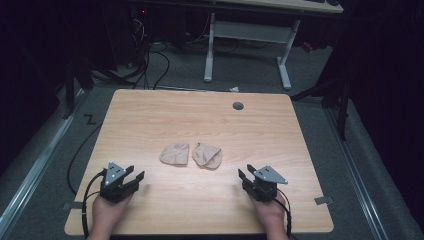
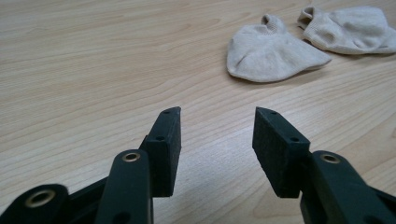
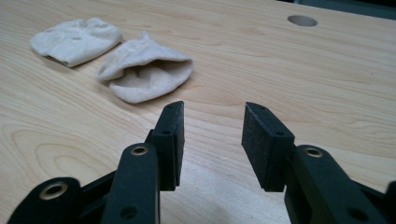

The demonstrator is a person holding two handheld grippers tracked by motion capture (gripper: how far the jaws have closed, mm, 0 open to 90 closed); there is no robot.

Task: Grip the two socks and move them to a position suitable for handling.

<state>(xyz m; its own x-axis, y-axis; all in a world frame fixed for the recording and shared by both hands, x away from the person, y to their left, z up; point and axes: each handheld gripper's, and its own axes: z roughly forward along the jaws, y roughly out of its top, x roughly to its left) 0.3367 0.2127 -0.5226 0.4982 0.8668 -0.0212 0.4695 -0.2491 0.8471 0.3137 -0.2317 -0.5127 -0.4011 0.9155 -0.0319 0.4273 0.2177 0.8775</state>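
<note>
While both hands rest near the table's (image 1: 150, 115) near edge, two small beige socks lie side by side around the middle of the wooden top, a little closer to the near edge than to the far one. The left sock (image 1: 175, 154) lies flat and rounded, with its cuff turned toward the far edge; in the left gripper view it (image 2: 271, 56) is the closer of the pair. The right sock (image 1: 207, 155) lies just beside it, the two almost touching at their inner edges; in the right gripper view it (image 3: 145, 75) is the closer one, its opening gaping toward the camera, with the other sock (image 3: 77, 39) behind it.

The left tongs (image 1: 134, 175) sit toward the near left corner, held in the left hand (image 1: 107, 212), pointing toward the socks. Their jaws stand apart with bare table between them, holding nothing. The right tongs (image 1: 246, 172) sit toward the near right corner in the right hand (image 1: 270, 212), angled inward toward the socks; their jaws are likewise spread and hold nothing. Both tongs are well apart from the socks.

A round grey hole (image 1: 238, 106) is set in the table near the far edge, right of centre. Beyond the far edge stand a white desk frame (image 1: 247, 37) and dark cables on the floor.
</note>
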